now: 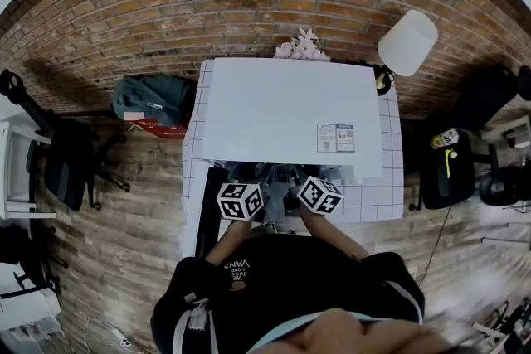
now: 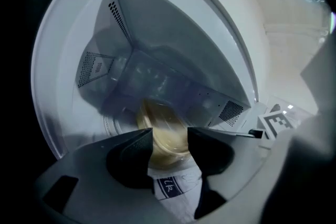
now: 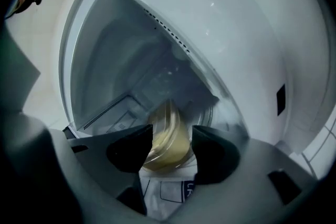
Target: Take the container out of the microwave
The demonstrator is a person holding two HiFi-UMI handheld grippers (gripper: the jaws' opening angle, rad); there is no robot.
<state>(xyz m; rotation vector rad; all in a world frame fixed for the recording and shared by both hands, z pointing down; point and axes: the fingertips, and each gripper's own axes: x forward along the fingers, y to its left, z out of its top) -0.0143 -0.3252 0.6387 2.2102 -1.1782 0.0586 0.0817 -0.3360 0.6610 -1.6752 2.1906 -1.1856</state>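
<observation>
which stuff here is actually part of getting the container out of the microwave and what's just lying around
For the job: microwave, container inside it, left gripper, right gripper, both open.

Lying about: lamp, green bag, flowers, office chair.

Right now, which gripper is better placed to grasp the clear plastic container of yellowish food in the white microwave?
Probably right. The container lies centred ahead of the open right gripper; the left gripper, also open, has it partly behind one jaw.

"VANS", upside down, on the person's black shirt; sticker atop microwave illegible.
</observation>
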